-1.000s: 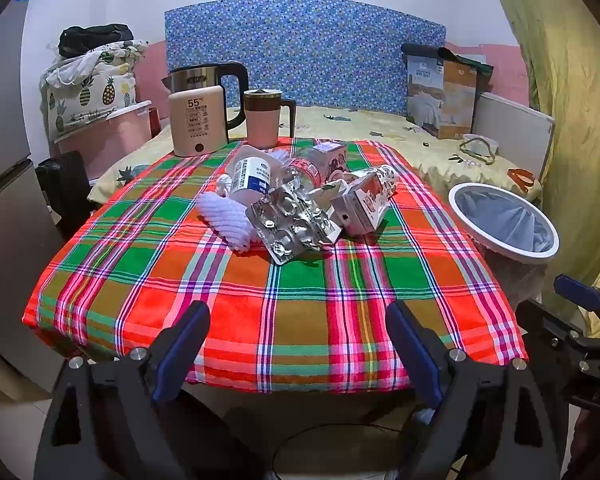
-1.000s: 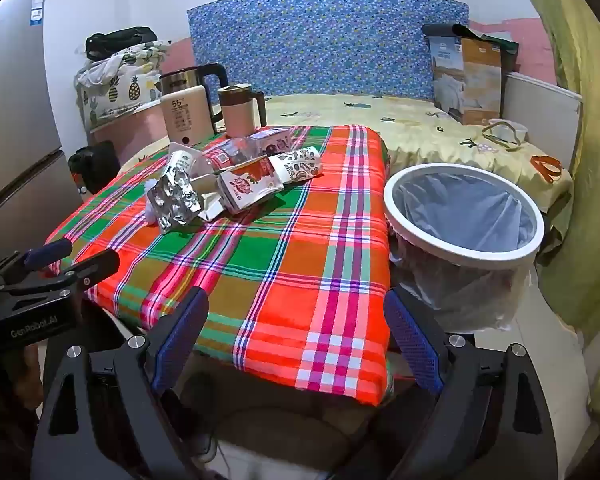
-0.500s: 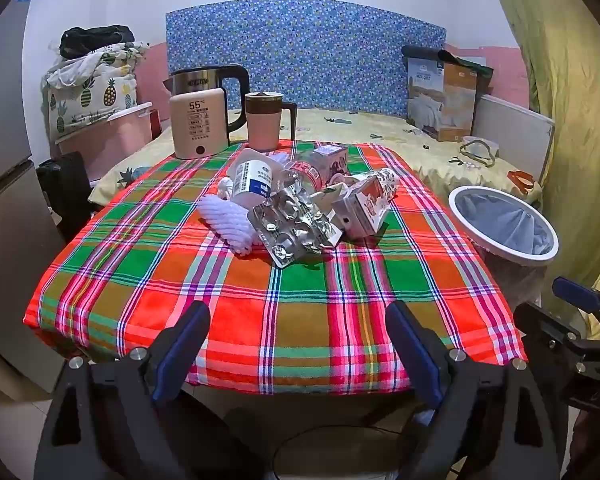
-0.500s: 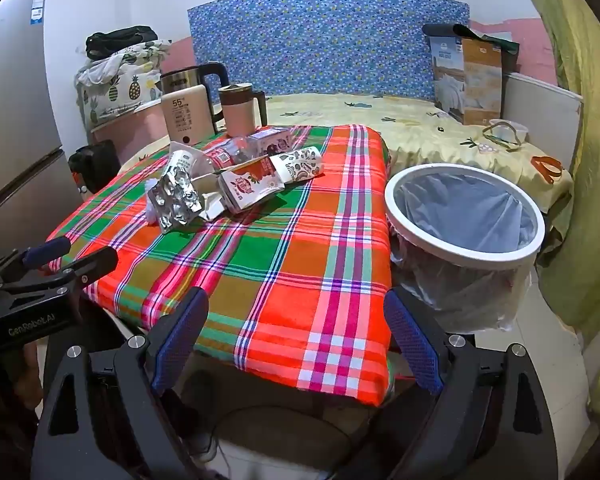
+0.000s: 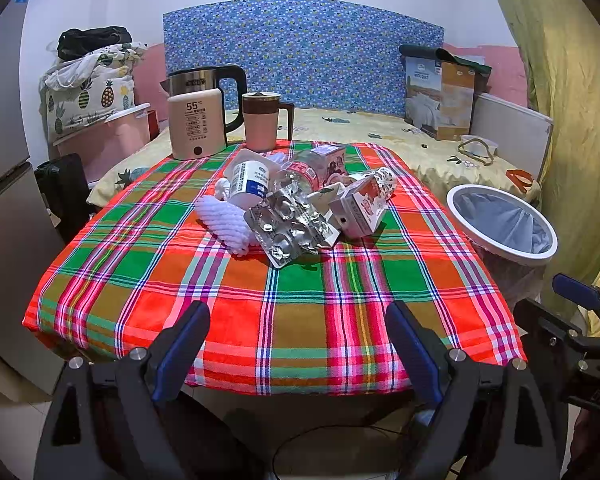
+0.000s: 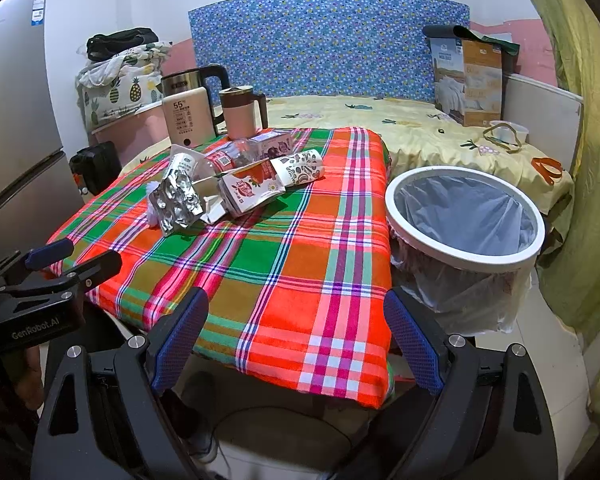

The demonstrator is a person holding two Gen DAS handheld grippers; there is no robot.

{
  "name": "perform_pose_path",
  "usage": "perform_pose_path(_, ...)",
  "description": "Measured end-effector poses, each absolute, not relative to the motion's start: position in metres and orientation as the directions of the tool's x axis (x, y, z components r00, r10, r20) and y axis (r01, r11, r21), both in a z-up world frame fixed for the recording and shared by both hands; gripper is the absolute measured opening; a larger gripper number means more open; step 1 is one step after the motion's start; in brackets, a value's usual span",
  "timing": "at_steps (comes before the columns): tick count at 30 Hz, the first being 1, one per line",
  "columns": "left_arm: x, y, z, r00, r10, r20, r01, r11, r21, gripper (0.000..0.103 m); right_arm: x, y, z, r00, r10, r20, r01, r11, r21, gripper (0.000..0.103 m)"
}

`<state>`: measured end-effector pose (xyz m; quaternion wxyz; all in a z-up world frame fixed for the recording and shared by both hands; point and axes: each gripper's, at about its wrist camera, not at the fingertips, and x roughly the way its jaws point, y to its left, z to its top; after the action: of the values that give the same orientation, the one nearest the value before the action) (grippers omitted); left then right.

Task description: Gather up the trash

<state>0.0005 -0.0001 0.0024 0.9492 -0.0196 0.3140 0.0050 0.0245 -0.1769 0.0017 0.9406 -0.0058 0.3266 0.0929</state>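
We hold the left gripper [image 5: 296, 344] and right gripper [image 6: 296, 332] short of the table's near edge, fingers spread, nothing held. Trash pile [image 5: 300, 204] sits mid-cloth at 12 o'clock, untouched. Lined bin [image 6: 466, 216] stands at 2 o'clock off the table [image 5: 172, 280]. Likely the approach step; next we reach forward for the nearest piece, the foil blister pack [image 5: 292, 228].

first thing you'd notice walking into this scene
The bright red, green and orange plaid tablecloth grabs the eye first, with a heap of trash at its middle: silver blister packs, a milk carton and a white pill bottle. To the table's right stands a white-rimmed trash bin with an empty liner. Both the left claw and right claw hang open at the near edge.
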Motion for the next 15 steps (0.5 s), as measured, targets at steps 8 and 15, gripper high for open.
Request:
perform_pose_path(8, 0.0002, -0.0008, 0.0019, 0.802, -0.003, -0.597, -0.022, 0.999, -0.034, 0.091, 0.0245, -0.1769, 0.0012, 0.770, 0.172, -0.615, -0.179, 0.982, 0.051, 0.090)
perform_pose_path(15, 0.0005, -0.0017, 0.0016, 0.802, -0.003, -0.598, -0.022, 0.999, -0.034, 0.091, 0.0247, -0.1766, 0.0011, 0.770, 0.172, -0.615, -0.180, 0.982, 0.050, 0.090)
